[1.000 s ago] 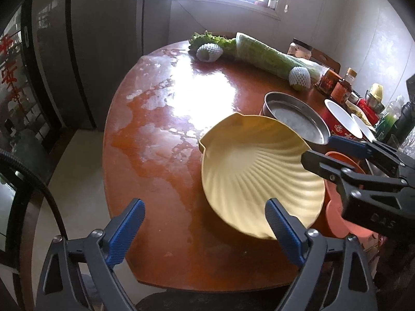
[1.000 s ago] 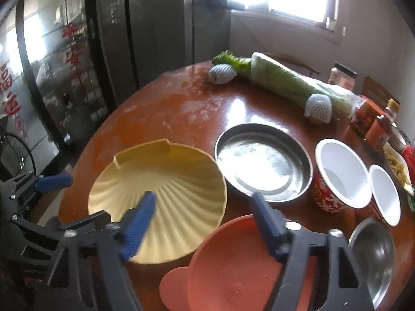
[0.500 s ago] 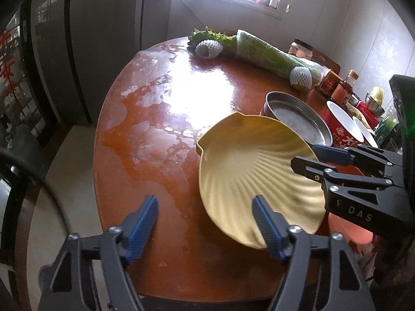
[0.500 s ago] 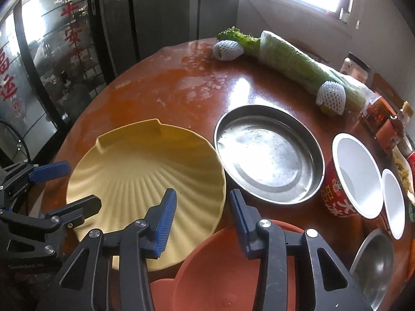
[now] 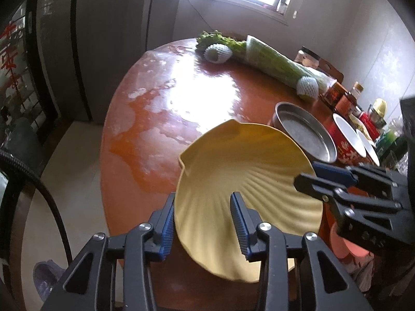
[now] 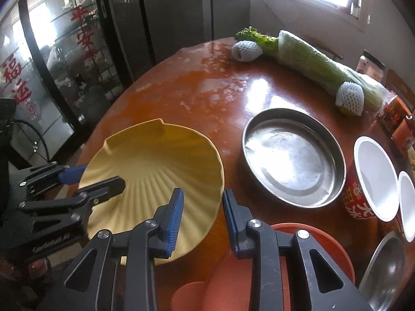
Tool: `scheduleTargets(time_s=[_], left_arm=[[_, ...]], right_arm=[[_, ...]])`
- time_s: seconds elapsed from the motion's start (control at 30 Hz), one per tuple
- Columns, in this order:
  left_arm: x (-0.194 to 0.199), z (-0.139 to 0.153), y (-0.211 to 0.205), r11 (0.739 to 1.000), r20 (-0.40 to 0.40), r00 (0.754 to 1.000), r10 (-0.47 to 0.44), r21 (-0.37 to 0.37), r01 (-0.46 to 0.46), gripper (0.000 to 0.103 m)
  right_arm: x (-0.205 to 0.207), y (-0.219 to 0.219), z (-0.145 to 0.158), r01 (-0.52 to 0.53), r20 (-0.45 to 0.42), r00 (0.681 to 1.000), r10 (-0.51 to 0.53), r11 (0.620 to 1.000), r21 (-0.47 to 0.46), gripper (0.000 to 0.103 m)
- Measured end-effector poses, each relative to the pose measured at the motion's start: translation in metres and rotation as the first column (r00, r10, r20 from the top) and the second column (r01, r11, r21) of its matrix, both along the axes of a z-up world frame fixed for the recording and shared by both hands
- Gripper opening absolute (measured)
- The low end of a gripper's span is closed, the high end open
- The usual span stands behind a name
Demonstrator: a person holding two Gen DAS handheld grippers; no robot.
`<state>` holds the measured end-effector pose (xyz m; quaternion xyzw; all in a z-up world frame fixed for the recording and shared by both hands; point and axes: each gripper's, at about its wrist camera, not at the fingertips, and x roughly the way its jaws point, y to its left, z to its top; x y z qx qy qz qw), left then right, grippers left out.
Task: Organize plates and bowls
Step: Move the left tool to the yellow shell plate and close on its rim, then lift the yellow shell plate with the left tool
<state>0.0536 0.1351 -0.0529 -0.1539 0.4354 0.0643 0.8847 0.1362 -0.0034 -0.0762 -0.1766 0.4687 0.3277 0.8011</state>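
We hold the pale yellow, ribbed, shell-shaped plastic plate (image 5: 249, 197) at two opposite points of its rim. The left gripper (image 5: 202, 220) has just been closing, and its jaws now straddle the near-left rim with the wall of the plate between them. The right gripper (image 6: 202, 215) has also just been closing, and it now clenches the rim on the side facing the round stainless-steel pan (image 6: 293, 155).

The plate lies just left of that steel pan, near the front edge of the red-brown lacquered round table (image 6: 197, 90). Its near edge overlaps the orange plastic bowl (image 6: 259, 267), which stands in front of the pan.

Risks from this state:

- Both grips sit on a thin, sloped, glossy rim. We judge that the plate may pivot or slip out if one hand rises ahead of the other.
- Pulling the two grippers apart or twisting them unequally may flex the plate and break one hold.
- The plate may drag on the orange bowl and shift it.
- A swing toward the pan may strike its rim, or the white paper cup with red print (image 6: 368, 178) beyond the pan.
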Motion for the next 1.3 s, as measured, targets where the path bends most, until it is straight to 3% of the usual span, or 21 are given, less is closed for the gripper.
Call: scheduleTargets(time_s=[0.23,0.5,0.9,1.3], left_arm=[[0.014,0.013,0.014,0.999,0.02,1.0,0.011,0.038,-0.012,0.04],[0.038,0.008,0.024,0.998,-0.001,1.0,0.02,0.061,-0.02,0.04],[0.064,-0.004,0.027,0.996,-0.02,1.0,0.008,0.092,-0.006,0.04],[0.064,-0.006,0.026,0.994,-0.006,1.0,0.0,0.107,0.001,0.041]], right_arm=[[-0.008,-0.001,0.007,0.02,-0.017,1.0,-0.019,0.999,0.051,0.032],[-0.01,0.0,0.002,0.045,-0.041,0.998,-0.042,0.995,0.085,0.033],[-0.013,-0.003,-0.001,0.066,-0.047,0.997,-0.061,0.992,0.105,0.034],[-0.014,0.0,-0.007,0.068,-0.039,0.997,-0.065,0.993,0.096,0.034]])
